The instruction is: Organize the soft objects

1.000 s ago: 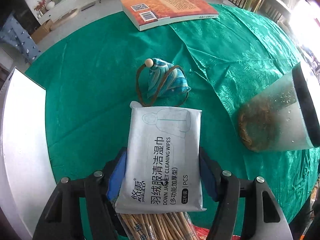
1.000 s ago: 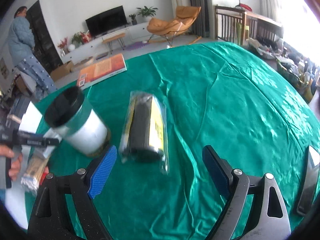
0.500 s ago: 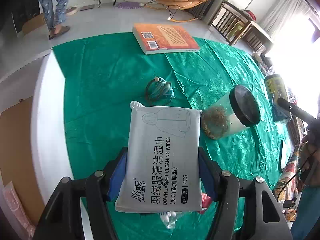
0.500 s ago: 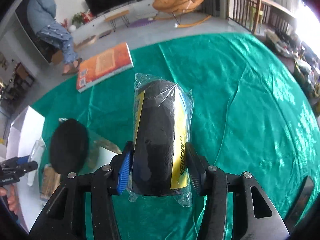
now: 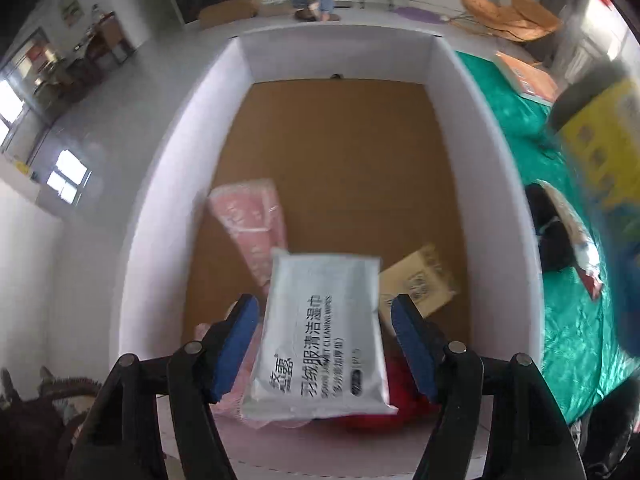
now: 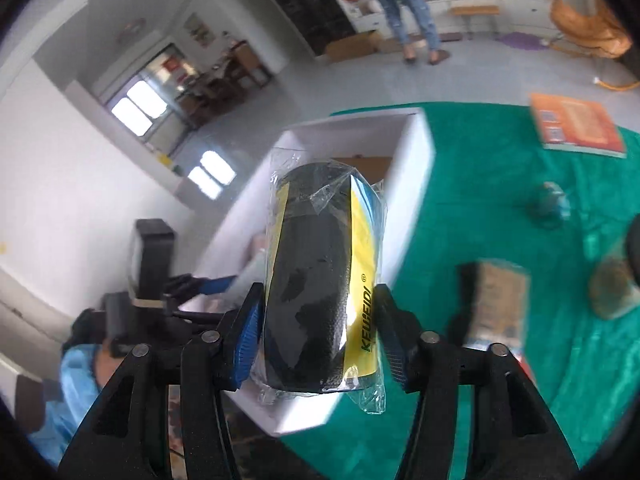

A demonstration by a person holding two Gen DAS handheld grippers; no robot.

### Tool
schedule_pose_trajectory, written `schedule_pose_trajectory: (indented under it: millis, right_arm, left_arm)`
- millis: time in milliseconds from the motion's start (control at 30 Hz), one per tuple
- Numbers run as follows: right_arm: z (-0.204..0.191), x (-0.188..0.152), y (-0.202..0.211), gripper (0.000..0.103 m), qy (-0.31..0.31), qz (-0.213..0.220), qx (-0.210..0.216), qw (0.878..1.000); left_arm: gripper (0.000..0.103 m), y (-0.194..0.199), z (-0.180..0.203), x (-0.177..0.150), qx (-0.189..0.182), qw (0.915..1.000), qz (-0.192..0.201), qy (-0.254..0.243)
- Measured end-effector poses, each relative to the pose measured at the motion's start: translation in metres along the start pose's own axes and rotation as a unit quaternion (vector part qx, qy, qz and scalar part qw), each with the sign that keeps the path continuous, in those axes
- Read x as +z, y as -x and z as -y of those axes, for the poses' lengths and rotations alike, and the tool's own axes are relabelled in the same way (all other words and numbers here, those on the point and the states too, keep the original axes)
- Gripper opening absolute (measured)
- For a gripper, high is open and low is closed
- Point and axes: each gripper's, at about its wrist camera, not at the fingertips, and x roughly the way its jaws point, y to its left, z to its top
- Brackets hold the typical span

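Observation:
In the left wrist view my left gripper (image 5: 324, 320) is open over a white box (image 5: 168, 200) with a brown floor. A white wet-wipes pack (image 5: 320, 340) sits loose between its spread fingers, above the box's near end. A pink pack (image 5: 252, 224), a tan packet (image 5: 420, 284) and something red (image 5: 384, 412) lie in the box. In the right wrist view my right gripper (image 6: 320, 320) is shut on a black and yellow roll in clear wrap (image 6: 324, 280), held in the air near the box (image 6: 412, 168). The left gripper (image 6: 208, 284) shows at the box's left.
The box stands at the edge of a table with a green cloth (image 6: 500, 200). On the cloth lie an orange book (image 6: 576, 128), a blue pouch (image 6: 552, 204), a jar (image 6: 616, 280) and a tan packet (image 6: 500, 304). A person stands in the room behind (image 6: 404, 0).
My left gripper swung from the table to above the box and opened off the wipes pack. My right gripper carried the wrapped roll left toward the box.

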Motion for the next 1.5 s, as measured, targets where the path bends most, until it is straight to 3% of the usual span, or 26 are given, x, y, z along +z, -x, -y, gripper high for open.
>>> schedule_pose_trajectory:
  millis: [67, 167, 267, 367, 500, 567, 633, 700, 800, 1000, 1100, 1133, 1500]
  right_arm:
    - [-0.008, -0.003, -0.018, 0.077, 0.004, -0.021, -0.006, 1.000]
    - [0.010, -0.018, 0.000, 0.077, 0.009, 0.006, -0.035, 0.999]
    - [0.047, -0.047, 0.033, 0.077, 0.024, 0.041, -0.120, 0.992]
    - [0.098, -0.094, 0.063, 0.077, 0.036, 0.073, -0.243, 0.967]
    - [0.186, -0.169, 0.081, 0.077, -0.034, 0.066, -0.380, 0.922]
    - [0.222, -0.195, 0.096, 0.077, -0.069, 0.063, -0.426, 0.900]
    - [0.243, -0.215, 0.108, 0.077, -0.091, 0.072, -0.456, 0.882]
    - [0.256, -0.224, 0.119, 0.077, -0.111, 0.082, -0.468, 0.873]
    - [0.265, -0.226, 0.129, 0.077, -0.136, 0.105, -0.458, 0.872]
    - [0.276, -0.229, 0.134, 0.084, -0.142, 0.125, -0.453, 0.871]
    - [0.284, -0.227, 0.134, 0.084, -0.141, 0.127, -0.453, 0.871]
    - [0.286, -0.229, 0.135, 0.084, -0.141, 0.127, -0.453, 0.871]
    - [0.287, -0.230, 0.136, 0.084, -0.145, 0.130, -0.454, 0.870]
  left_arm:
    - [0.075, 0.004, -0.012, -0.006, -0.003, 0.9997, 0.010, 0.022]
    - [0.080, 0.024, -0.005, -0.010, -0.020, 0.9981, 0.054, 0.021]
    - [0.080, 0.051, 0.033, -0.013, -0.080, 0.9909, 0.108, -0.012]
    - [0.085, 0.076, 0.095, -0.025, -0.163, 0.9737, 0.142, -0.071]
    - [0.100, 0.086, 0.197, -0.067, -0.242, 0.9437, 0.149, -0.168]
    - [0.100, 0.069, 0.245, -0.089, -0.261, 0.9341, 0.127, -0.208]
    - [0.100, 0.044, 0.285, -0.111, -0.260, 0.9319, 0.101, -0.232]
    - [0.100, 0.013, 0.313, -0.127, -0.243, 0.9351, 0.080, -0.246]
    - [0.099, -0.022, 0.326, -0.138, -0.211, 0.9445, 0.061, -0.244]
    - [0.100, -0.053, 0.327, -0.121, -0.180, 0.9567, 0.082, -0.213]
    - [0.103, -0.065, 0.337, -0.109, -0.152, 0.9561, 0.113, -0.223]
    - [0.103, -0.071, 0.340, -0.105, -0.159, 0.9530, 0.128, -0.224]
    - [0.103, -0.073, 0.338, -0.099, -0.159, 0.9538, 0.127, -0.221]
